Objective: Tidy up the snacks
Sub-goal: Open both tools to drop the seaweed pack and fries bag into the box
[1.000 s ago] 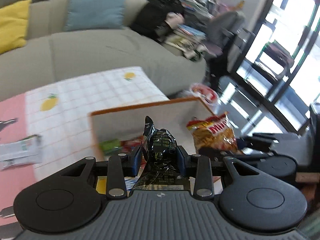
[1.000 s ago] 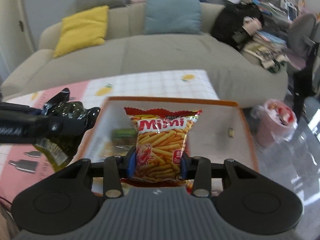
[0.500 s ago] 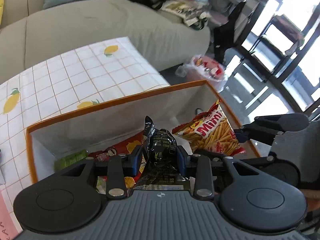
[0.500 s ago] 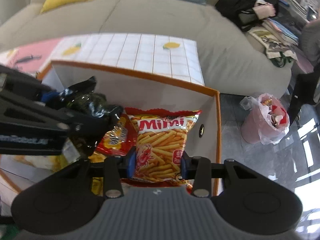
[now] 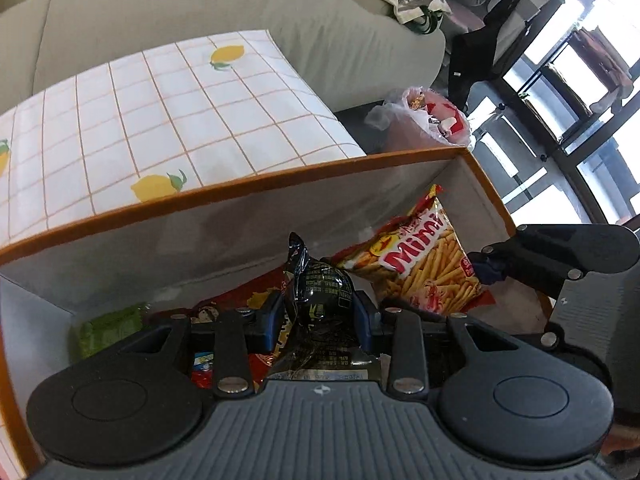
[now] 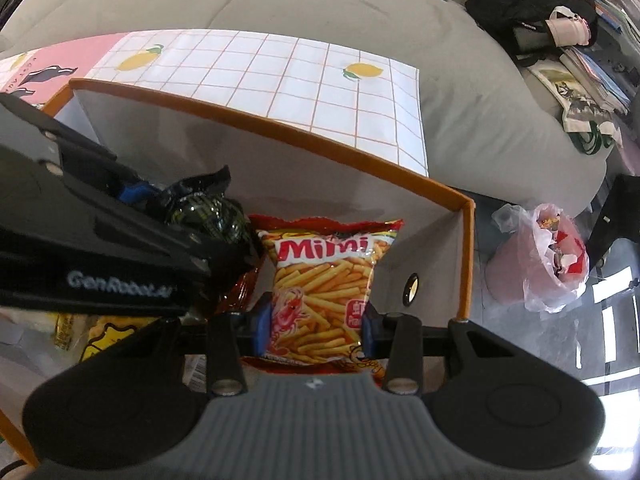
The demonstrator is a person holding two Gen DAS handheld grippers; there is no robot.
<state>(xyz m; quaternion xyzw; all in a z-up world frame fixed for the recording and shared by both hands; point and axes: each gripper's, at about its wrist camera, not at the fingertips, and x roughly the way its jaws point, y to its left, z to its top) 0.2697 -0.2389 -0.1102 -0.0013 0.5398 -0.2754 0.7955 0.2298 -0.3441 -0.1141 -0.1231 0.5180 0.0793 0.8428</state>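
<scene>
Left gripper (image 5: 318,318) jaws pinching black snack packet (image 5: 320,296), packet upright between them, inside orange-rimmed box (image 5: 256,182). Right gripper (image 6: 316,322) jaws clamped on Mimi fries bag (image 6: 324,280), bag upright between the jaws, also inside box, just beside black packet. Other snacks lie beneath.

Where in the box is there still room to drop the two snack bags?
The bare floor of the orange-rimmed box lies at its right end, between the Mimi bag in the right gripper and the wall with the round hole. The left end is crowded: green packet, red and yellow packets, left gripper holding the black bag.
</scene>
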